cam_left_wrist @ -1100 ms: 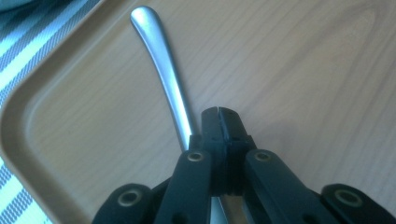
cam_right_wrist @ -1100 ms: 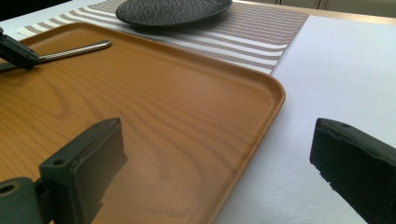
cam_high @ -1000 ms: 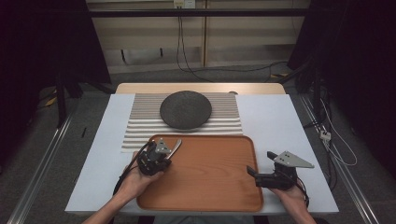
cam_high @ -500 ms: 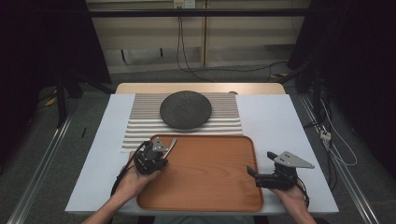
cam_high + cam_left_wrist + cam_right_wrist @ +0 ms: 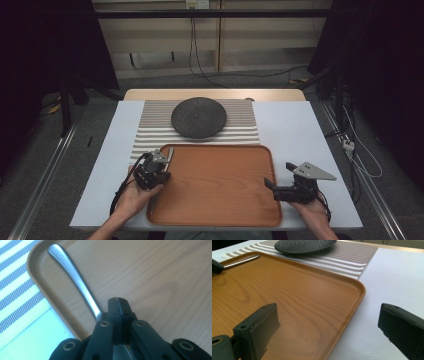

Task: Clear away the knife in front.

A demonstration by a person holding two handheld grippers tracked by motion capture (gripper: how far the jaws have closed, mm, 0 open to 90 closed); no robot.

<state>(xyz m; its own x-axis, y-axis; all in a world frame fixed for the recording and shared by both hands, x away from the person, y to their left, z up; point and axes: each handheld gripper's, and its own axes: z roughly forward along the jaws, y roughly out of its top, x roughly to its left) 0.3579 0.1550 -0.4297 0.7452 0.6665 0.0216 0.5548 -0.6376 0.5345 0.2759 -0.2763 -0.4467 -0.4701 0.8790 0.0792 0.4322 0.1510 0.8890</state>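
Left gripper (image 5: 161,167) is sitting over the tray's (image 5: 220,220) near-left edge, jaws clamped together on a silver utensil (image 5: 75,277); its handle is pointing toward the tray's far-left corner, working end hidden under the jaws. The wooden tray is lying on the white table (image 5: 300,130), just in front of a striped placemat (image 5: 150,125) carrying a dark plate (image 5: 198,117). Right gripper (image 5: 272,187) is hovering at the tray's near-right edge, jaws spread wide, holding nothing, straddling the rim.
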